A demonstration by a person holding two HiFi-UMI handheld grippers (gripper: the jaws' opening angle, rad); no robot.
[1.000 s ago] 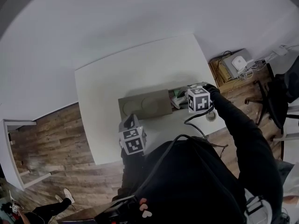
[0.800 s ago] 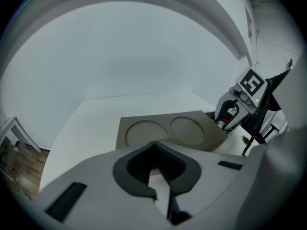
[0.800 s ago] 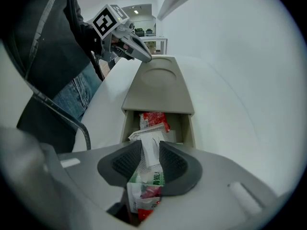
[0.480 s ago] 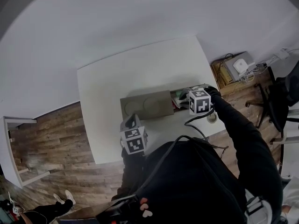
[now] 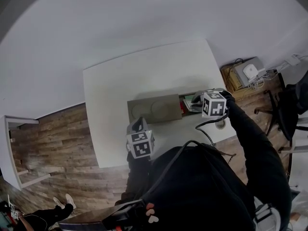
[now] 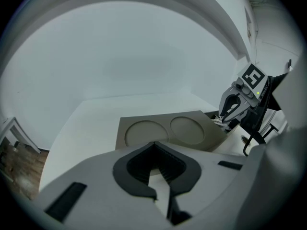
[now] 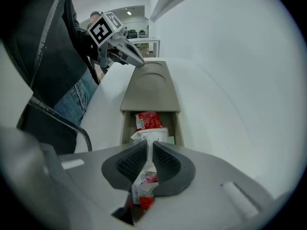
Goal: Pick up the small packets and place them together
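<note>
**Head view.** A white table (image 5: 110, 90) stands against a pale wall on a wood-plank floor (image 5: 53, 143). A flat tan box (image 5: 154, 109) lies on it, with its drawer (image 5: 186, 105) pulled out at the end nearest the right gripper (image 5: 196, 101). That gripper points steeply down into the drawer. The left gripper (image 5: 137, 125) hangs over the near table edge, just short of the box. Off the table's right corner sit a white device (image 5: 248, 70) among cables and an office chair (image 5: 288, 105).

**Left gripper view.** The left gripper (image 6: 154, 147) has its jaws together with nothing between them, and only bare table shows beneath. The box (image 6: 168, 131) lies ahead, its top marked by two round recesses. The right gripper (image 6: 224, 121) dips in at the box's far end.

**Right gripper view.** The right gripper (image 7: 149, 145) has just been closing its jaws. The pads now pinch a small white-and-red packet (image 7: 144, 188), which hangs crumpled below them over the drawer (image 7: 125, 126). A red packet (image 7: 146, 120) and several white packets (image 7: 152, 135) lie in the drawer. The left gripper (image 7: 139, 61) rests beyond the box's far end, and the person's jeans (image 7: 76, 102) show beside the table.
</note>
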